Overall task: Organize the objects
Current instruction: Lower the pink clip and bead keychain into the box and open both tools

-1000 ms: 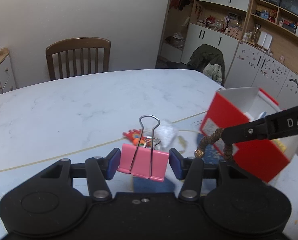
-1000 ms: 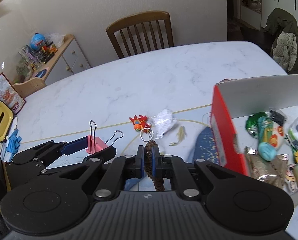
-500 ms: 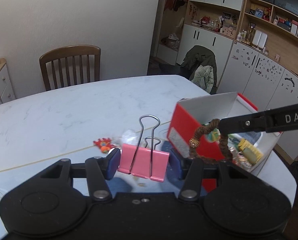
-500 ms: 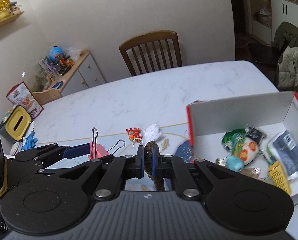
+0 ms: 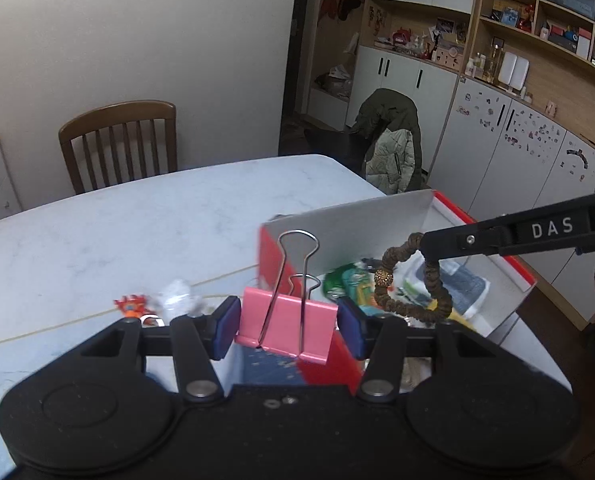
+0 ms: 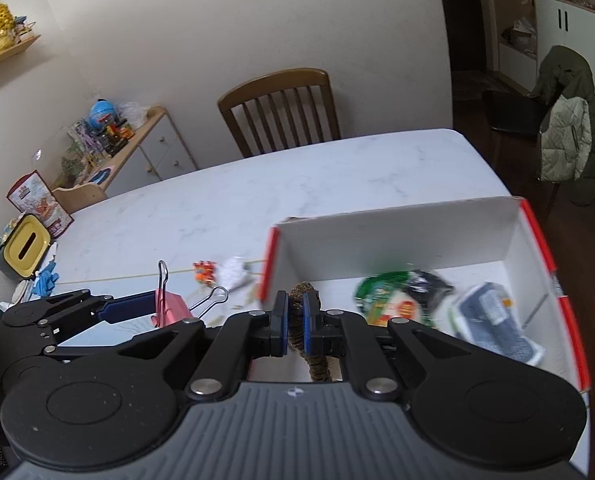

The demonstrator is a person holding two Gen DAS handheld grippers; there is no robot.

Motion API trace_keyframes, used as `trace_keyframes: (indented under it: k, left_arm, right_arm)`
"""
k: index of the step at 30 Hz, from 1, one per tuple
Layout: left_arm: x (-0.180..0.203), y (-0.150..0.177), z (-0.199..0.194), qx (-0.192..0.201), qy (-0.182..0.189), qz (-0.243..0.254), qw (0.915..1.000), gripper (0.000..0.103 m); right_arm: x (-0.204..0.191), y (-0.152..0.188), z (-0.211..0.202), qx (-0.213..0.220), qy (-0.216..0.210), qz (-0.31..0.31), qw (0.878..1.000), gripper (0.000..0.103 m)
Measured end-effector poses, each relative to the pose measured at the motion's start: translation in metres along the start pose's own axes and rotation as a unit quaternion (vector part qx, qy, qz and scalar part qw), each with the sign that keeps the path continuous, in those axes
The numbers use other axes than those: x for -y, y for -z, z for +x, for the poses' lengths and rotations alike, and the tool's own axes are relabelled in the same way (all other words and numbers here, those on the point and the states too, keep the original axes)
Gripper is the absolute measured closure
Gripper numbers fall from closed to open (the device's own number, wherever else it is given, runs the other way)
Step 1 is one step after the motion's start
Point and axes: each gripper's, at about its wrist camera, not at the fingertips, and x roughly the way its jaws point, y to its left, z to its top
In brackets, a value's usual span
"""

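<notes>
My left gripper (image 5: 288, 322) is shut on a pink binder clip (image 5: 285, 327), whose wire handles stand upright, just over the near left corner of the red box (image 5: 485, 220). From the right reaches my right gripper (image 5: 423, 246), shut on a brown bead bracelet (image 5: 409, 308) with a gold bead that dangles over the box. In the right wrist view the right gripper (image 6: 295, 322) pinches the bracelet (image 6: 305, 294) above the box (image 6: 537, 236), which holds several packets. The left gripper (image 6: 137, 308) with the clip (image 6: 169, 308) shows at the left.
On the white marble table (image 5: 117, 232) lie a red-orange toy keychain (image 5: 131, 306) and a crumpled white wrapper (image 5: 177, 298) left of the box. A wooden chair (image 5: 117, 136) stands at the far side. A chair draped with a jacket (image 5: 393, 140) stands beyond the table's right end.
Both grippers rose and moved right with their loads, from over the keychain and wrapper to over the red box. The bracelet now hangs above the box's inside.
</notes>
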Motion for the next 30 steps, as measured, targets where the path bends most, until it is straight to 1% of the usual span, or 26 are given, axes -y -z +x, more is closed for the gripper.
trace_keyframes:
  k: [7, 13, 17, 22, 30]
  left_arm:
    - [0.035, -0.006, 0.023, -0.014, -0.003, 0.01, 0.9998, 0.051]
    - [0.054, -0.015, 0.042, -0.024, -0.008, 0.01, 0.9996, 0.051]
    - [0.064, -0.025, 0.056, -0.029, -0.011, 0.015, 0.9994, 0.051]
    - [0.074, -0.034, 0.08, -0.047, -0.014, 0.017, 0.9987, 0.051]
    - [0.09, -0.034, 0.122, -0.083, -0.016, 0.031, 0.996, 0.051]
  right_arm:
    - [0.045, 0.0, -0.001, -0.009, 0.007, 0.007, 1.0, 0.096]
    - [0.074, 0.003, 0.0, -0.017, 0.011, 0.014, 1.0, 0.096]
    - [0.089, 0.006, 0.002, -0.023, 0.011, 0.017, 1.0, 0.096]
    - [0.1, 0.009, 0.01, -0.033, 0.01, 0.016, 0.999, 0.096]
    - [0.117, 0.013, 0.03, -0.049, 0.02, 0.009, 0.999, 0.096]
